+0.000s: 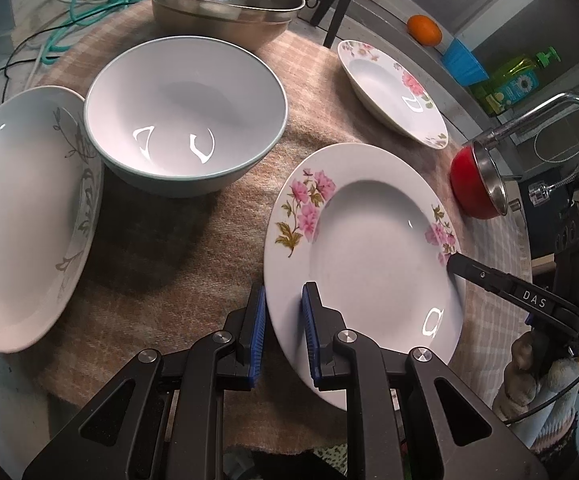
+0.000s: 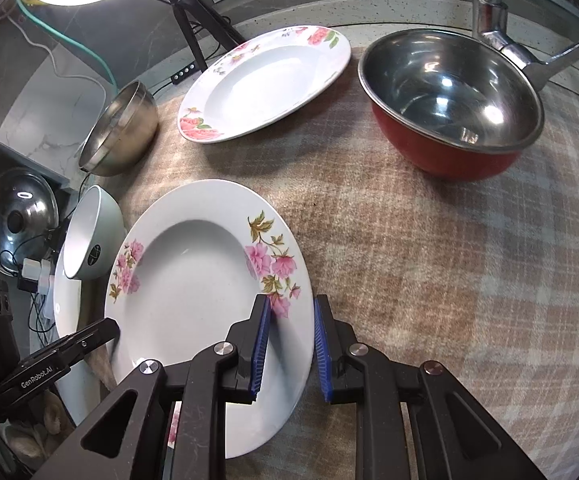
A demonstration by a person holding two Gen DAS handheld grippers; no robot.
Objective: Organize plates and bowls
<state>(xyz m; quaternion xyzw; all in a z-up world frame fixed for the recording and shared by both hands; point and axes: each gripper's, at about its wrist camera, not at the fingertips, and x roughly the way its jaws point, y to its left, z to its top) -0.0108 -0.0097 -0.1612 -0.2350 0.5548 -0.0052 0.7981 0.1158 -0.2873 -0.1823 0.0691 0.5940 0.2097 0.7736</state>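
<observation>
Two hand-held grippers straddle opposite edges of one floral soup plate [image 1: 363,264] that sits near the front of a table covered with a checked cloth [image 1: 193,248].

The left hand-held gripper [image 1: 284,322] has its blue pads on either side of the plate's near-left rim. One pad sits over the inner face and the other outside, with a visible gap to the outer pad, so the jaws look spread around the rim and not yet pinching it.

The right hand-held gripper [image 2: 291,346] frames the opposite rim the same way, by the pink flowers, with its jaws also parted.

The step in hand appears to be taking hold of this plate with both grippers. The next move likely calls for squeezing both together evenly, then lifting level and carrying the plate to the matching floral plate [image 2: 265,84] at the far side for stacking.

Other dishes wait: a white bowl [image 1: 185,114], a leaf-patterned plate [image 1: 29,216] just beside it, a steel bowl [image 1: 225,4] at the back, and a red steel-lined bowl [image 2: 451,100].

Whether the plate rests flat or is slightly lifted is hard to judge. The leaf-patterned plate is cut off at the frame edge, and fisheye bending distorts shapes near the borders.
</observation>
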